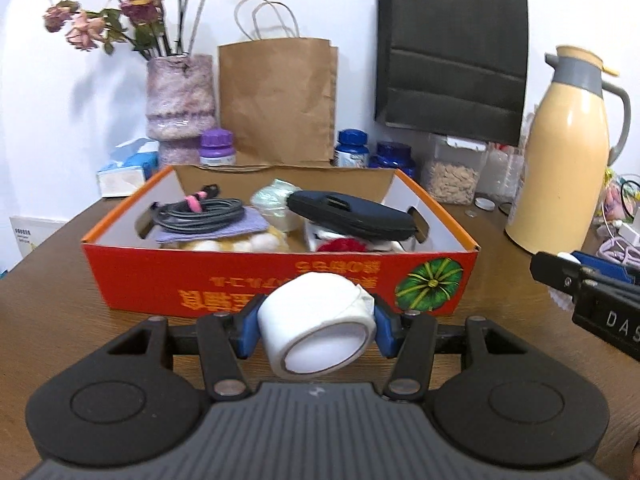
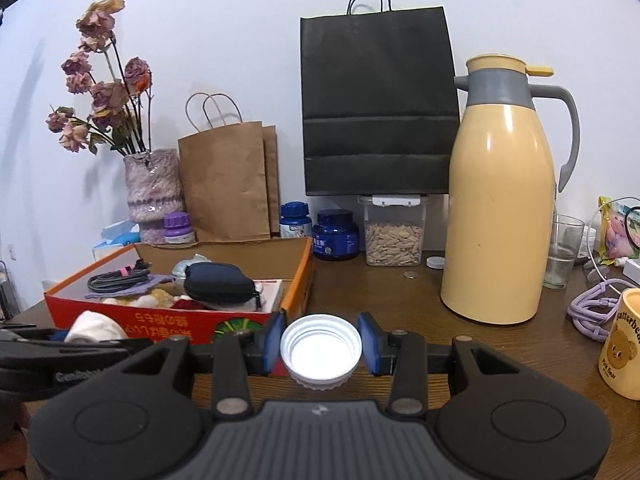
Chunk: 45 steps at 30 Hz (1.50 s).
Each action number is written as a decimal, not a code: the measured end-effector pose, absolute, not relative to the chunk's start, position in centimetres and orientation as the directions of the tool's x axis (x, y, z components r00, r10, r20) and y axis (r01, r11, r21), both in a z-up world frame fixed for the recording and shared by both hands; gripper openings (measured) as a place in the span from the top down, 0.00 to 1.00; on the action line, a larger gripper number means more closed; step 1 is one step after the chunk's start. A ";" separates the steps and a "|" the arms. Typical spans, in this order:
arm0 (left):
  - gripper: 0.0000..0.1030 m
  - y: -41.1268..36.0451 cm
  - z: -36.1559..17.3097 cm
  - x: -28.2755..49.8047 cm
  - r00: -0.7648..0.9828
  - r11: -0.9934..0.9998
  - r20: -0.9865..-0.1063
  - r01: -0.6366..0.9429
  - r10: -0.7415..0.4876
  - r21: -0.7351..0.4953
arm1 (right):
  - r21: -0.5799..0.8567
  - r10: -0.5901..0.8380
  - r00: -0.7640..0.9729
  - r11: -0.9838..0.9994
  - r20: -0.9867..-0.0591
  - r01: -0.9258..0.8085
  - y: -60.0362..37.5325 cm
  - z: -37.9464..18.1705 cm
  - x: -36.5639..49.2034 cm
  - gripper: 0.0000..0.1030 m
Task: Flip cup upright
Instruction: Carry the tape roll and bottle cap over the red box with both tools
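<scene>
A white paper cup (image 1: 316, 312) is clamped between the blue pads of my left gripper (image 1: 316, 322), above the wooden table (image 1: 48, 304). It lies tilted on its side with its recessed base facing the camera and its mouth hidden. From the right wrist view the same cup (image 2: 94, 328) shows at the left edge, in front of the orange box. My right gripper (image 2: 320, 344) is shut on a white ribbed cap (image 2: 320, 350) whose open side faces the camera. One of its fingers (image 1: 560, 274) enters the left wrist view from the right.
An orange cardboard box (image 1: 240, 284) full of cables and pouches sits just beyond the cup. Behind it stand a vase (image 1: 180, 96), paper bags (image 1: 276, 96), jars and a yellow thermos (image 2: 496, 200). A glass (image 2: 566, 252), a purple cord and a yellow bear mug (image 2: 622, 344) are at the right.
</scene>
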<state>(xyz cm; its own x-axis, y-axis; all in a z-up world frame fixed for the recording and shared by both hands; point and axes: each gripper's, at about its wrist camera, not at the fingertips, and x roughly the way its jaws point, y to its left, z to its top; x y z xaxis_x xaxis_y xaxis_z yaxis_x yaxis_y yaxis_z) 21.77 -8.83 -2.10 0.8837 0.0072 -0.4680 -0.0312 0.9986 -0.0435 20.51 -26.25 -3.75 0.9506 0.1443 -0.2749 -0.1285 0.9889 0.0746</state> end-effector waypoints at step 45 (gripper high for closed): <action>0.47 2.1 4.2 26.3 0.951 0.986 -0.303 -0.112 0.070 -0.126 | 0.067 0.240 0.950 0.971 -0.198 -0.231 -13.0 0.0 25.3 0.62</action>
<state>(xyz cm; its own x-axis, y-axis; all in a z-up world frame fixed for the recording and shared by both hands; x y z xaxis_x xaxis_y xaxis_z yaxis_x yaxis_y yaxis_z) 26.27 2.05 4.21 0.9505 0.0697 -0.3027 -0.1125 0.9856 -0.1262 25.32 -12.97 0.04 0.9505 0.2396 -0.1980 -0.2308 0.9707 0.0669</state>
